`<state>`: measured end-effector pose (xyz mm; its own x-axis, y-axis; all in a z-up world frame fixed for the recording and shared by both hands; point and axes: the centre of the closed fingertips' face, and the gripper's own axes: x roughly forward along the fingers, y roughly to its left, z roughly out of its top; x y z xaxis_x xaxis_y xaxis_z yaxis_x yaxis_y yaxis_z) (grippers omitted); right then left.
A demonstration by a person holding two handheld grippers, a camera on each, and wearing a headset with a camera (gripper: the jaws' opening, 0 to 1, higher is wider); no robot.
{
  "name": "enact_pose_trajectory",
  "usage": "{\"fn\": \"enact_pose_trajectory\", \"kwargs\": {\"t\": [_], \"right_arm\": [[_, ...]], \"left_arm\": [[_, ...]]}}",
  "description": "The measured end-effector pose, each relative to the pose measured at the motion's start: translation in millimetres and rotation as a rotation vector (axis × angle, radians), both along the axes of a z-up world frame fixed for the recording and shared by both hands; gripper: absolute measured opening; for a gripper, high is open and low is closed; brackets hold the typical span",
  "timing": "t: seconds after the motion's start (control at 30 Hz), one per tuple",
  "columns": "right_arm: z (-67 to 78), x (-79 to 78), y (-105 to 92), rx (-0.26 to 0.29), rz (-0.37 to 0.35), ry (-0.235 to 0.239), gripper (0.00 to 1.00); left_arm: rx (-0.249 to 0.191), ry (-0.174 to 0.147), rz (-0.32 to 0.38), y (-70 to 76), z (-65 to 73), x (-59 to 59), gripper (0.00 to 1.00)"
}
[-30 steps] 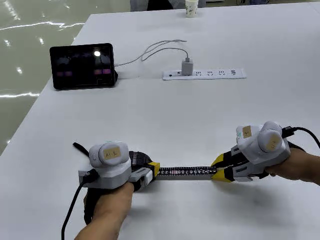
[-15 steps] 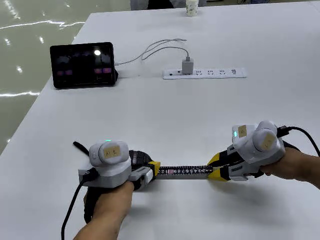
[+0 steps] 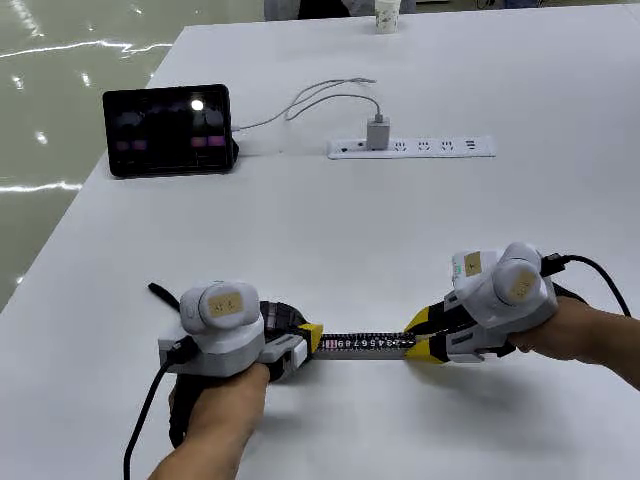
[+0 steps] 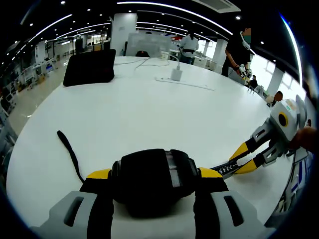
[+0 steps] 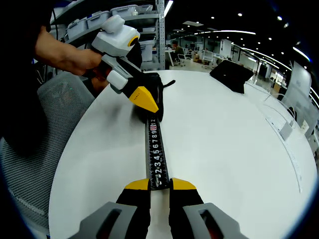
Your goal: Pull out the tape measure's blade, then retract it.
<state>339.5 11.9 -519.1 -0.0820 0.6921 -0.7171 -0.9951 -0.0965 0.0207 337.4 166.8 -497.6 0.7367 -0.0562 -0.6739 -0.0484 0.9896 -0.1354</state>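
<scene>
Head view: left tongs [image 3: 302,340] clamped around black tape measure [image 4: 152,175] resting on white worktop [image 3: 350,230]; right tongs [image 3: 418,338] pinching tip of blade [image 5: 156,149], blade drawn straight between both tongs.

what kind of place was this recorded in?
Probably an open lab or workshop hall: long white workbench, rack shelving with storage bins, and a tablet beside a power strip.

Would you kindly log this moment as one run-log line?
left gripper: shut on tape measure | right gripper: shut on blade end | blade: partly extended between them
</scene>
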Motion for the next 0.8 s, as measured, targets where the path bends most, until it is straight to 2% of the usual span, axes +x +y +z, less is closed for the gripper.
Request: {"fn": "enact_pose_trajectory", "kwargs": {"t": [0.8], "right_arm": [[0.1,-3.8,25.5,0.021,0.013,-0.002,0.1]], "left_arm": [[-0.007,0.001,0.0,-0.2,0.2,-0.4,0.6]]}}
